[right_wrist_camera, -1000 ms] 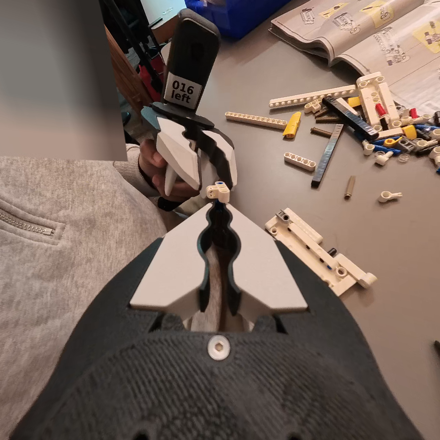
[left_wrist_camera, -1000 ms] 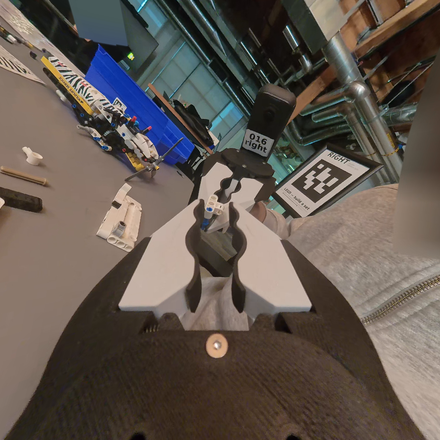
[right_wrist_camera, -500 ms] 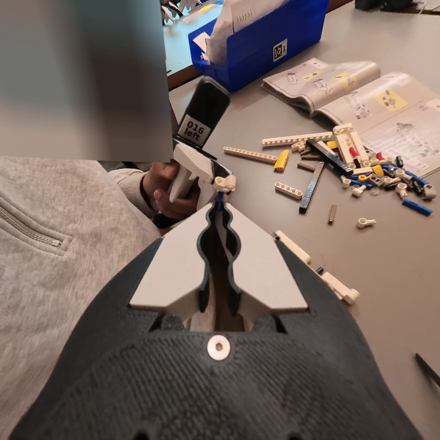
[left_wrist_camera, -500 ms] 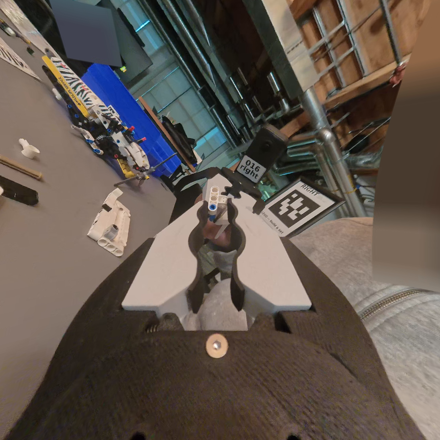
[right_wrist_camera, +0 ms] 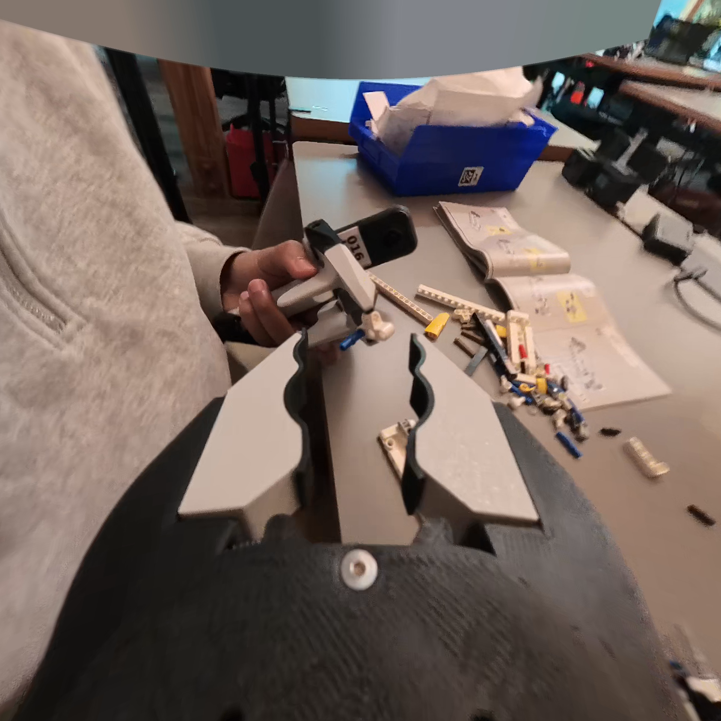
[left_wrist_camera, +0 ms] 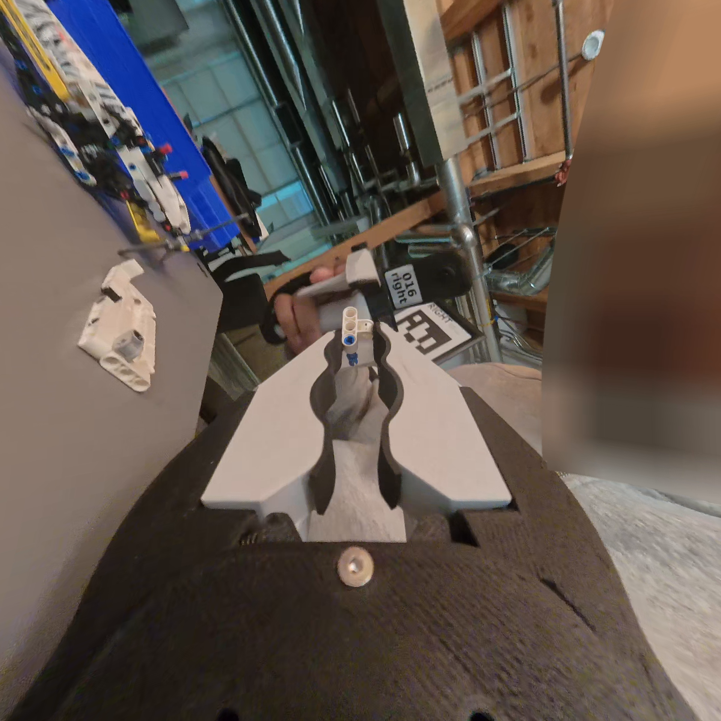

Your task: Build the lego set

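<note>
a grey sweatshirt [right_wrist_camera: 78, 273] fills the left of the right wrist view, and from its sleeve a hand [right_wrist_camera: 265, 288] is seen wrapped around the handle of the left gripper [right_wrist_camera: 364, 325]. that gripper's jaws are pinched together at the tips on a small white connector [right_wrist_camera: 376, 325] with a blue pin [right_wrist_camera: 351, 340] sticking out of it, held in the air above the near edge of the grey table [right_wrist_camera: 585, 507]. in the left wrist view the same white connector [left_wrist_camera: 351, 325] is seen clamped upright at the tip of the left gripper [left_wrist_camera: 353, 343], the blue pin [left_wrist_camera: 350, 359] hanging below it between the fingers.

nearer the camera, the right gripper [right_wrist_camera: 357, 339] is spread wide with nothing between its fingers [right_wrist_camera: 257, 429]; the table is seen through the gap. a white panel piece [right_wrist_camera: 394, 439] lies flat on the table, partly hidden behind the right-hand finger.

farther right, long white beams [right_wrist_camera: 456, 302] and a yellow piece [right_wrist_camera: 437, 324] lie beside a heap of loose white, blue, yellow and black parts [right_wrist_camera: 534, 374]. the heap rests against an open instruction booklet [right_wrist_camera: 546, 281]. at the far side a blue bin [right_wrist_camera: 448, 164] holding white bags is set on the table. a short tan beam [right_wrist_camera: 645, 462] lies apart at the right.

in the left wrist view, a partly built model [left_wrist_camera: 128, 167] is seen far off by the bin, blurred.
</note>
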The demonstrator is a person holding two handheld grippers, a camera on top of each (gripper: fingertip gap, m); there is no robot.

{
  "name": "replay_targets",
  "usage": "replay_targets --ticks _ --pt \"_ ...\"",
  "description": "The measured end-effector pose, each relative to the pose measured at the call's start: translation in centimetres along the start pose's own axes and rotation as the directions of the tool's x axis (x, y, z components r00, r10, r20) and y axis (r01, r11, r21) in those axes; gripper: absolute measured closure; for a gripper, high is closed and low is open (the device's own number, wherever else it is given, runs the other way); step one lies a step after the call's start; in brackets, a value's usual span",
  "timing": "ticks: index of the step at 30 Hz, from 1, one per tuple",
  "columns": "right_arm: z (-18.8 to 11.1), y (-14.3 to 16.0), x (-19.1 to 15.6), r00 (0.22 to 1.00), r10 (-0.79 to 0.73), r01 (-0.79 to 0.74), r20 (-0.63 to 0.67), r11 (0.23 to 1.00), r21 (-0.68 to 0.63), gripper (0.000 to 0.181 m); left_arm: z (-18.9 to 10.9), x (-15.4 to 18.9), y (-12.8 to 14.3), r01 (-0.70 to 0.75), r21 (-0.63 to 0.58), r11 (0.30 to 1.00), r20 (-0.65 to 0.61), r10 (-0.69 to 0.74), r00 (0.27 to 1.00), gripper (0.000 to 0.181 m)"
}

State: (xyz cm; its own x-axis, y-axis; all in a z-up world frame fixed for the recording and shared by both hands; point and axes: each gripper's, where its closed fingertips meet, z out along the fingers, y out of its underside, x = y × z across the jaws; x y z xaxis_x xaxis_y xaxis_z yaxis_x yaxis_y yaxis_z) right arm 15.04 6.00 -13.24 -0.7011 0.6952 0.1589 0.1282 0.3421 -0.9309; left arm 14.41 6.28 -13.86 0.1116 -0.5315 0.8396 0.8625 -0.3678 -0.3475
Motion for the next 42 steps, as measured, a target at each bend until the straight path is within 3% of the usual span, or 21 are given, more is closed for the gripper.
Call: replay_targets --ticks 1,4,8,11,18,35,40,42 --pt "0.0 0.0 -0.2 0.999 -0.054 0.054 0.006 0.998 -0.012 0.129 0.1 0.0 0.4 0.014 -0.026 1.000 -0.005 -0.014 1.000 0.167" --pt "0.3 0.8 -1.1 0.984 -0.164 0.169 0.069 0.983 -0.073 0.129 0.5 0.1 1.6 0.060 -0.094 0.994 -0.034 -0.063 0.997 0.167" --pt "0.5 1.5 -2.4 0.963 -0.197 0.220 0.185 0.969 -0.115 0.142 0.8 -0.1 2.9 0.100 -0.166 0.981 -0.038 -0.107 0.993 0.167" --pt "0.6 1.9 -3.1 0.951 -0.194 0.230 0.241 0.964 -0.132 0.155 0.8 -0.4 3.1 0.101 -0.176 0.979 -0.018 -0.106 0.994 0.167" --pt "0.7 2.1 -3.1 0.956 -0.131 0.172 0.261 0.975 -0.143 0.156 0.7 -0.5 3.2 0.095 -0.180 0.979 -0.009 -0.098 0.995 0.166" --pt "0.9 2.5 -3.0 0.977 -0.079 0.116 0.198 0.977 -0.182 0.157 0.7 -0.9 3.4 0.108 -0.175 0.979 0.011 -0.107 0.994 0.166" --pt "1.1 2.9 -2.7 0.992 -0.012 0.029 0.125 0.990 -0.140 0.157 0.7 -1.5 3.2 0.073 -0.163 0.984 0.066 -0.063 0.996 0.166" --pt "1.2 2.5 -1.9 0.998 0.016 -0.012 0.059 0.998 -0.065 0.157 0.7 -0.9 3.0 0.049 -0.137 0.989 0.042 -0.044 0.998 0.160"
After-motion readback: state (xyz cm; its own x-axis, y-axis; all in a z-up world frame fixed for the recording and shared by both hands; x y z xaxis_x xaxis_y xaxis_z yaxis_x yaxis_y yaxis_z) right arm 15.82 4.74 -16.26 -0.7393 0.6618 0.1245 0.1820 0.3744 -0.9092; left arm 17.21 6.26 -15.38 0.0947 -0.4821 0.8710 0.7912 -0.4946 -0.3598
